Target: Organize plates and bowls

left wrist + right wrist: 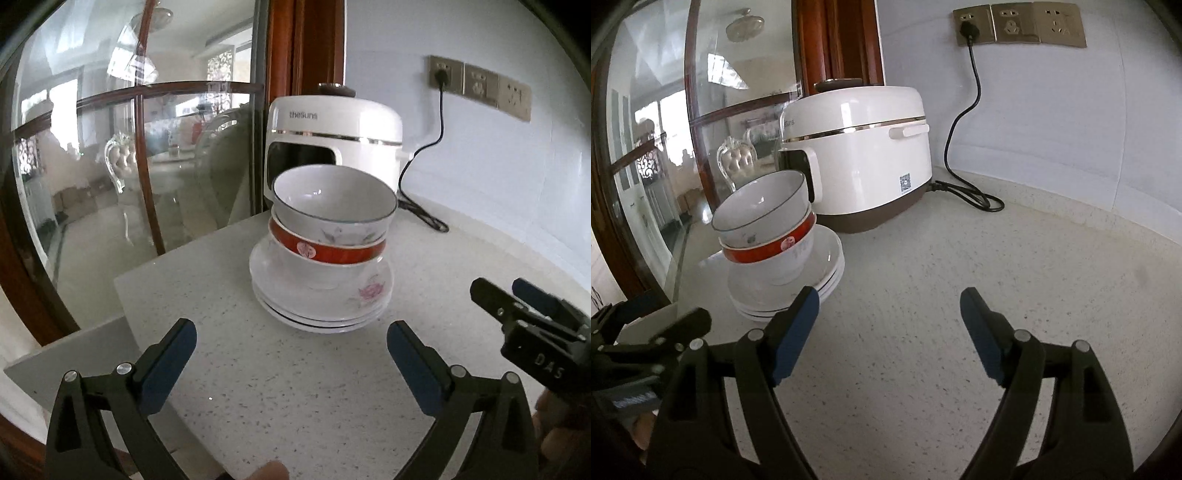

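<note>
Directly in front of the white rice cooker (334, 140), on the speckled counter (280, 384), stands the crockery stack: a pile of white plates (321, 314) at the base, a red-banded bowl (325, 254) seated on the top plate, and a white bowl with a thin dark rim (332, 206) nested inside it. The stack stands upright, its axis vertical, with the rims roughly level; the upper bowl appears to sit slightly off-centre, leaning toward the cooker's left side. The left gripper (291, 343) is released, jaws spread wide and holding nothing, and points squarely at the stack, which lies straight ahead between the lines of its two fingers and just beyond the tips. The right gripper (888, 314) is likewise released and empty, but the stack lies well off to its left, beyond its left finger, so its jaws face bare counter to the right of the cooker's front. In the left wrist view the right gripper shows at the far right edge, apart from the plates. Judged from this layout, the left hand is the better placed for any next contact with the stack, needing only a straight advance, whereas the right would need to swing toward the cooker's left. No other plates or bowls are visible on the counter, so the sorting appears largely complete. The cooker's black power cord (960, 147) lies to its right, clear of both tools.
</note>
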`<control>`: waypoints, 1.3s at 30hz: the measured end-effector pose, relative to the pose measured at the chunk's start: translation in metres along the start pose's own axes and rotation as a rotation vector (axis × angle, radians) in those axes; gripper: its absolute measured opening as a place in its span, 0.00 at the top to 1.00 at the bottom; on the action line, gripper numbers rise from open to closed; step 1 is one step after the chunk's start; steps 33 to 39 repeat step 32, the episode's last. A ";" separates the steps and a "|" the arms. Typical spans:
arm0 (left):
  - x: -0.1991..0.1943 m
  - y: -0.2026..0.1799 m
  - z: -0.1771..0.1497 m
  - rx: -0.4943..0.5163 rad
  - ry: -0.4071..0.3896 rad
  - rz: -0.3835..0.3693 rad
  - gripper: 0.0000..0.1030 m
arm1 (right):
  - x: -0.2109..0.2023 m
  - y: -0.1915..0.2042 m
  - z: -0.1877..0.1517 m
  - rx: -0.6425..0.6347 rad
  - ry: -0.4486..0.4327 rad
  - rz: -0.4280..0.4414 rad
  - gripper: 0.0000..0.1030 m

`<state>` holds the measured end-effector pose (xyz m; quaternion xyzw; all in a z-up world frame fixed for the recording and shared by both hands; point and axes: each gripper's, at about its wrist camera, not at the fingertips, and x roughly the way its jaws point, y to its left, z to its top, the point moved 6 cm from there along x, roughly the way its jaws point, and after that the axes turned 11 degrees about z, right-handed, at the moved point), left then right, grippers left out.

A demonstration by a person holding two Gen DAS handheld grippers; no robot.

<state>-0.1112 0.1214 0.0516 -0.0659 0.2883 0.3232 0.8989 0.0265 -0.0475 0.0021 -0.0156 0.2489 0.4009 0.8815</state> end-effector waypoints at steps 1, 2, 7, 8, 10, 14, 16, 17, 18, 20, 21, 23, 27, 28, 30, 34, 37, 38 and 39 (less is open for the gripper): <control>0.002 -0.002 0.000 0.005 0.001 0.000 0.00 | 0.001 0.001 0.000 -0.004 0.002 0.003 0.21; 0.004 -0.003 -0.001 0.008 0.004 -0.002 0.00 | -0.002 0.003 -0.003 -0.011 0.003 0.004 0.21; 0.004 -0.006 -0.009 0.024 0.009 0.007 0.00 | 0.001 0.013 -0.008 -0.058 0.016 0.006 0.22; 0.003 -0.007 -0.012 0.023 0.009 0.004 0.00 | 0.002 0.013 -0.009 -0.062 0.016 0.000 0.21; 0.000 -0.008 -0.014 0.026 0.006 0.003 0.00 | 0.001 0.012 -0.009 -0.064 0.017 0.001 0.21; 0.000 -0.009 -0.014 0.027 0.004 -0.002 0.00 | 0.003 0.010 -0.010 -0.057 0.022 0.003 0.21; 0.000 -0.009 -0.015 0.025 0.008 -0.003 0.00 | 0.003 0.010 -0.011 -0.053 0.028 0.003 0.21; 0.001 -0.009 -0.015 0.025 0.010 -0.004 0.00 | 0.002 0.010 -0.011 -0.054 0.029 0.004 0.21; 0.002 -0.009 -0.015 0.025 0.013 -0.006 0.00 | 0.002 0.010 -0.012 -0.055 0.032 0.003 0.21; 0.003 -0.008 -0.016 0.023 0.015 -0.011 0.00 | 0.003 0.010 -0.012 -0.054 0.034 0.004 0.21; 0.004 -0.008 -0.016 0.023 0.015 -0.015 0.00 | 0.003 0.009 -0.012 -0.052 0.034 0.004 0.21; 0.003 -0.009 -0.016 0.025 0.012 -0.019 0.00 | 0.003 0.009 -0.012 -0.049 0.036 0.006 0.21; 0.003 -0.009 -0.015 0.027 0.012 -0.024 0.00 | 0.004 0.008 -0.014 -0.045 0.041 0.003 0.21; 0.003 -0.010 -0.015 0.027 0.007 -0.026 0.00 | 0.004 0.008 -0.014 -0.044 0.042 0.002 0.21; 0.004 -0.012 -0.015 0.029 -0.007 -0.034 0.00 | 0.005 0.007 -0.014 -0.040 0.044 -0.006 0.21; 0.004 -0.015 -0.015 0.046 -0.008 -0.032 0.00 | 0.006 0.005 -0.015 -0.033 0.055 -0.010 0.21; 0.004 -0.015 -0.015 0.046 -0.008 -0.032 0.00 | 0.006 0.005 -0.015 -0.033 0.055 -0.010 0.21; 0.004 -0.015 -0.015 0.046 -0.008 -0.032 0.00 | 0.006 0.005 -0.015 -0.033 0.055 -0.010 0.21; 0.004 -0.015 -0.015 0.046 -0.008 -0.032 0.00 | 0.006 0.005 -0.015 -0.033 0.055 -0.010 0.21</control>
